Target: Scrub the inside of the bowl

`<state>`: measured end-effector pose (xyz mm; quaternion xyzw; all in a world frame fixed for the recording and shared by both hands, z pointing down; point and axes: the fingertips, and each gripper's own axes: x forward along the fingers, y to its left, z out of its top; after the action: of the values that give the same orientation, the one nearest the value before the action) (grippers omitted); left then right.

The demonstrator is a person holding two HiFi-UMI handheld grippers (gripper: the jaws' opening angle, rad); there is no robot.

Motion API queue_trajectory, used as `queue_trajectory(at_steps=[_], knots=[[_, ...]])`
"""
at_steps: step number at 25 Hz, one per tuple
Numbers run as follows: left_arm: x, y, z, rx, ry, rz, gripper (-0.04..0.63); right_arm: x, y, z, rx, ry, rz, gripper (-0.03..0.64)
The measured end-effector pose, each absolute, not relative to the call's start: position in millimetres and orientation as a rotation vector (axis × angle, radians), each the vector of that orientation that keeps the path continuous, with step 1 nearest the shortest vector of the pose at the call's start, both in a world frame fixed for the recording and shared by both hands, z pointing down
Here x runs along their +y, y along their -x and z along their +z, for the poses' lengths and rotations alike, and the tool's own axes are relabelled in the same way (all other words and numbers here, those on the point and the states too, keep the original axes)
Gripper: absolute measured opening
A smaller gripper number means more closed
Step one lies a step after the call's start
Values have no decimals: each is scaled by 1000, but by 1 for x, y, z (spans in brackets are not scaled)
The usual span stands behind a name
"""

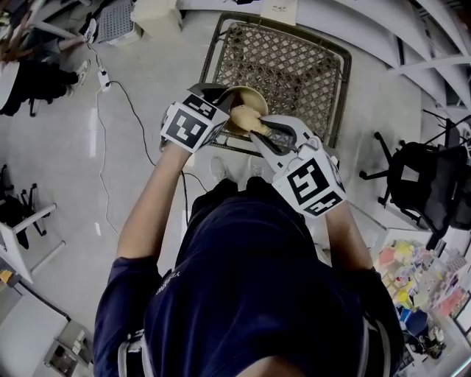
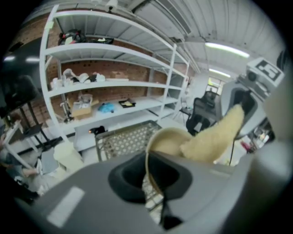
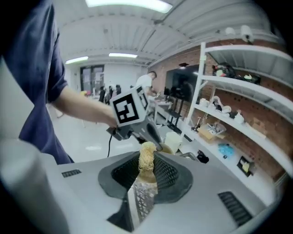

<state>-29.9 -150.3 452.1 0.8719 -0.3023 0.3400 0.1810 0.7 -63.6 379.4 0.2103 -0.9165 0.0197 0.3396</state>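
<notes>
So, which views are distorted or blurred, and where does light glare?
Left gripper view: fisheye bends the shelves, and the near bowl rim is soft. Right gripper view: ceiling light glares; the scrub pad is fairly sharp. Head view: even, flat light.

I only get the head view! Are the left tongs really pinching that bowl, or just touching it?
Observer: Pinching. In the left gripper view the left tongs are shut on the near rim of the bowl.
Operator: And what's that yellow lump the other one has?
Observer: The right gripper view shows it up close. It's a stringy scrubber, and the right tongs are clamped on its lower end, which looks silvery and meshed.
</notes>
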Motion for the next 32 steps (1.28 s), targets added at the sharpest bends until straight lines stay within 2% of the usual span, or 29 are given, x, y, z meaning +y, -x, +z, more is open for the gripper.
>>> queue_trajectory(at_steps=[4,11,17,26,32], knots=[[-149,38,451,-873,-2443,972,6,-83,-24,366,-2589,-673,412,77],[-137,24,429,-785,-2604,879,6,-128,-79,346,-2694,-1017,636,77],[-124,-7,395,-657,-2830,786,6,-123,-67,348,-2724,-828,689,77],[-142,22,413,-864,-2656,876,8,-98,-87,380,-2696,-747,912,77],[-147,17,402,-909,-2652,861,12,-81,-96,393,-2683,-693,988,77]])
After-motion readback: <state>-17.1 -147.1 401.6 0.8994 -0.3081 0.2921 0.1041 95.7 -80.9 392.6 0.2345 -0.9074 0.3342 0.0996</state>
